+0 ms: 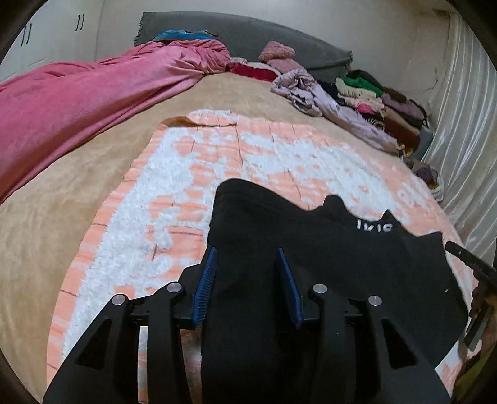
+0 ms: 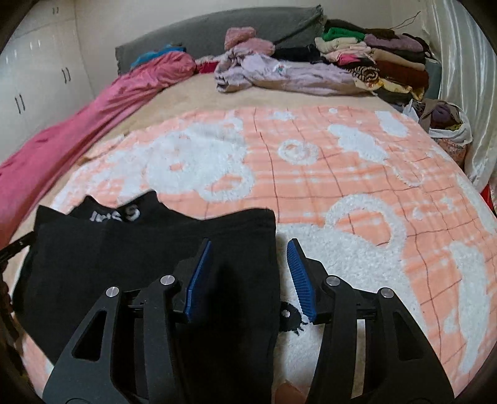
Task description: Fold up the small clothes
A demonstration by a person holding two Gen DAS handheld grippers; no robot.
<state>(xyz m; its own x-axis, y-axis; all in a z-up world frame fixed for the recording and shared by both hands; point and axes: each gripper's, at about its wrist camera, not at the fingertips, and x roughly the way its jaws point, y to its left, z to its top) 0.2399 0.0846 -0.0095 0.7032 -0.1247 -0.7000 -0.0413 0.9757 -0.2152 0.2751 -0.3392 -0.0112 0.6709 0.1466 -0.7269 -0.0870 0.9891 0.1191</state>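
Black garment (image 1: 326, 267), a single piece of smooth knit with white lettering near its far edge, lies spread on the near part of the peach-and-white blanket (image 1: 174, 192); its outline is uneven, with small pointed peaks along the far edge. There is one such blanket, fluffy, with raised white patches on a peach grid of thin dark lines, laid over a tan bedsheet (image 1: 56, 199).

Two grippers show, one per view, each with two ribbed blue pads on black arms fitted with silver bolts. The left gripper (image 1: 247, 273) points forward and down over the garment's left part, jaws apart at a moderate width, black cloth lying between and beneath the pads; I cannot tell whether the pads touch it. The right gripper (image 2: 250, 267) sits over the garment's right edge, jaws likewise apart: its left pad over the cloth, its right pad over the blanket just beside the edge.

Along the left side runs one long pink quilt (image 1: 77, 93), satiny and bunched. At the far right stands one stack of folded clothes (image 2: 388, 59) in mixed colours, with a crumpled lilac garment (image 2: 279, 74) just beside it. A grey headboard (image 2: 217, 28) closes the far end.
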